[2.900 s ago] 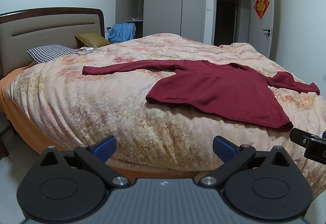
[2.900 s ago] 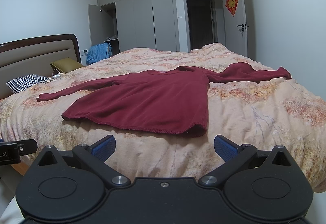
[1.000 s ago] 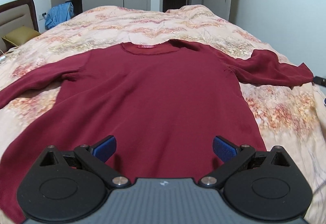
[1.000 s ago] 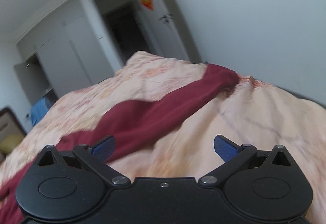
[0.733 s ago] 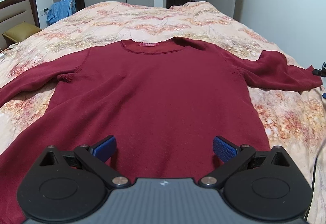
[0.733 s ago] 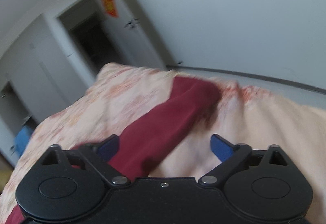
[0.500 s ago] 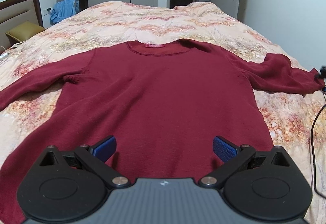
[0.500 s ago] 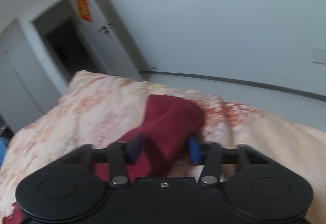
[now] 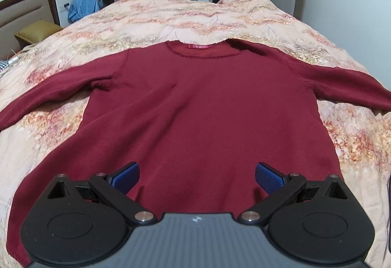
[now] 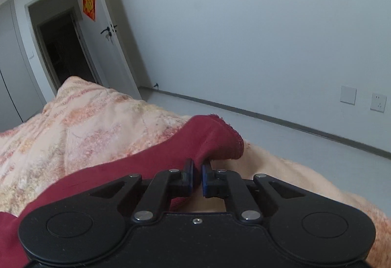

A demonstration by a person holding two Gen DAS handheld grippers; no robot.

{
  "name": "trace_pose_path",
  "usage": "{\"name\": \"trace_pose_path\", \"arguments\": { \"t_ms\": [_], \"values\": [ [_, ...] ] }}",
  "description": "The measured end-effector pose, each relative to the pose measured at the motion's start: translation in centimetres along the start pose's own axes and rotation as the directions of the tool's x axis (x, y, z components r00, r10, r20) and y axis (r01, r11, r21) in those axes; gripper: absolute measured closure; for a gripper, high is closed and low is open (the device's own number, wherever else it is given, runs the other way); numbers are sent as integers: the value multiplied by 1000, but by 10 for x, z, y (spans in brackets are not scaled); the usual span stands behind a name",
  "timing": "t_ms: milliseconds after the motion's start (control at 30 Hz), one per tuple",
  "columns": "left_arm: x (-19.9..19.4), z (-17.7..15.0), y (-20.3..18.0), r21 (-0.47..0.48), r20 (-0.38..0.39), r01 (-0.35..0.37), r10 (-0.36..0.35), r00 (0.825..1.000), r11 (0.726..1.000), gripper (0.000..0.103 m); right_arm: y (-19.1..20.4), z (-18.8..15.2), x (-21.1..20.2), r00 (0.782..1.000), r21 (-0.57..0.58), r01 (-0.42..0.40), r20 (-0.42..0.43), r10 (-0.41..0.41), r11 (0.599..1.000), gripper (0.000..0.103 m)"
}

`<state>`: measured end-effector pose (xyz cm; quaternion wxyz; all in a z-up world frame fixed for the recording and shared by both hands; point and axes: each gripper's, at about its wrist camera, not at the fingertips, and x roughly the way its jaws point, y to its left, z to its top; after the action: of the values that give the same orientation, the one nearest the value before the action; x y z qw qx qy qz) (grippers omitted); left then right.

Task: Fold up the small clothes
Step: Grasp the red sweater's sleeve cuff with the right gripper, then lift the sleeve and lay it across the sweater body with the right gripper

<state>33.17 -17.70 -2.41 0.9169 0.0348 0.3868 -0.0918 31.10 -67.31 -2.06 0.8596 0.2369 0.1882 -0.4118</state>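
Sweater, dark red, long-sleeved, is laid flat and face up on a floral quilt covering the bed. Neckline with a red label is at the far end; hem is at the near end, partly hidden behind the gripper body. Both sleeves are spread outward, one to the left and one to the right.

Left gripper is seen over the lower body of the sweater, jaws spread wide. Its blue pads stand well apart with only flat cloth visible between them; nothing is gripped. Whether the pads touch the cloth cannot be told.

Right gripper is seen at the cuff end of the right sleeve, near the right edge of the bed. Its jaws have just been closing and are now drawn almost together, with a fold of the red sleeve cloth pinched between the pads. The cuff is bunched and raised just beyond the fingertips; the rest of the sleeve runs back to the near left over the quilt.

Noted in the background: headboard and olive pillow at far left, blue garment by the wardrobe, open doorway with a red decoration on the white door, wall sockets at right.
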Motion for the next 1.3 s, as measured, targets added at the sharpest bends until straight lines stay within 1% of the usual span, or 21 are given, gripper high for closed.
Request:
{"name": "trace_pose_path", "arguments": {
  "t_ms": [67,133,233,300,333,400,467,533,600,667,733,800,867,967,1033,1100,1133,1167,1233,1300],
  "values": [
    [-5,1,6,-10,9,18,-18,1000,1000,0,12,3,-11,999,-34,-4,35,5,999,97],
    [-12,4,14,-17,25,15,-15,1000,1000,0,29,8,-29,996,-88,-13,84,21,996,97],
    [-22,9,28,-39,48,0,2,999,999,0,66,15,-61,982,-185,-56,167,87,981,97],
    [-28,13,41,-71,56,-4,8,998,997,0,98,15,-83,965,-270,-97,210,157,958,97],
    [-31,14,48,-86,61,-4,10,998,996,0,116,13,-95,953,-319,-120,227,199,940,97],
    [-37,16,62,-115,74,-10,18,997,993,0,155,2,-118,921,-429,-157,261,289,890,97],
    [-43,17,75,-134,89,-22,34,995,991,0,195,-16,-142,880,-537,-183,285,381,824,97],
    [-49,17,90,-156,102,-35,52,993,987,0,233,-38,-163,839,-615,-208,287,462,761,97],
    [-53,16,104,-176,110,-48,68,992,983,0,269,-60,-181,804,-671,-240,267,531,701,97],
    [-58,15,119,-195,118,-62,86,989,979,0,301,-87,-199,770,-720,-280,226,596,635,97],
    [-61,12,134,-213,123,-78,106,987,974,0,332,-116,-220,732,-777,-301,183,656,553,97],
    [-62,10,147,-232,120,-96,127,985,968,0,356,-149,-241,695,-833,-306,134,706,460,97],
    [-63,6,161,-250,113,-116,148,982,961,0,377,-184,-260,668,-882,-306,69,741,358,97],
    [-63,0,178,-274,102,-136,170,980,952,0,397,-236,-281,648,-932,-305,-50,760,198,97],
    [-62,-5,187,-284,97,-145,179,979,948,0,406,-264,-287,648,-948,-304,-138,749,88,97],
    [-60,-8,191,-290,91,-152,186,978,945,0,409,-288,-291,655,-952,-306,-212,726,-2,96],
    [-58,-9,193,-291,91,-151,185,979,945,0,408,-296,-291,659,-950,-309,-244,712,-39,92],
    [-57,-10,194,-292,92,-148,182,979,945,0,407,-301,-292,660,-946,-317,-268,701,-64,87],
    [-54,-10,195,-295,98,-141,177,979,945,0,401,-305,-296,652,-935,-340,-308,693,-95,76],
    [-50,-8,194,-302,106,-132,171,980,944,0,396,-301,-297,638,-919,-377,-347,687,-115,52]
  ]
}}
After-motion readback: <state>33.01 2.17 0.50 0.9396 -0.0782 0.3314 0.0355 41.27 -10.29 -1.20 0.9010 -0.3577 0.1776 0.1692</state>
